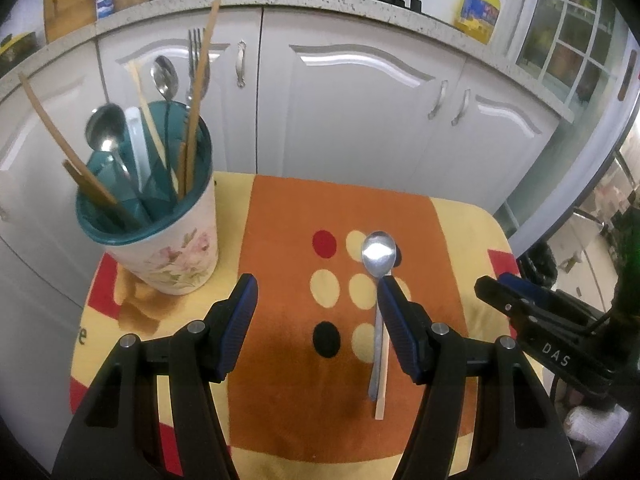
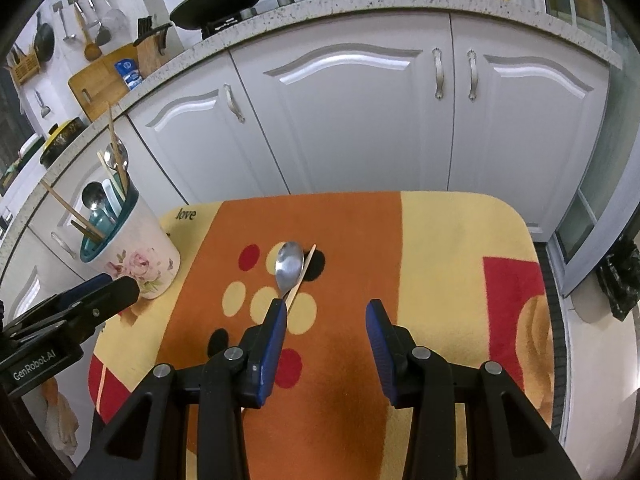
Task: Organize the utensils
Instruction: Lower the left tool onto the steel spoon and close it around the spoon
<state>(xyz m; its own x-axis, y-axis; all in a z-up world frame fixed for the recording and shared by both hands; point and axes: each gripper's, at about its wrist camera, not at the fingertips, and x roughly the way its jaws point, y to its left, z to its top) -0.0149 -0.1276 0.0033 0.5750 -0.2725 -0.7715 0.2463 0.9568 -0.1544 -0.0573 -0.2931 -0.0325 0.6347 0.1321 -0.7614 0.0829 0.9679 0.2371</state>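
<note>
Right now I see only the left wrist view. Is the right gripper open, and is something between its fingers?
Observer: The right gripper is open, and nothing lies between its jaws.
Operator: Where is the spoon from it?
Observer: The spoon lies ahead, to the left of the gap, not inside it.
Operator: And the far end of the chopstick?
Observer: The chopstick runs along the spoon's right side, and its tip reaches a black dot on the mat.
</note>
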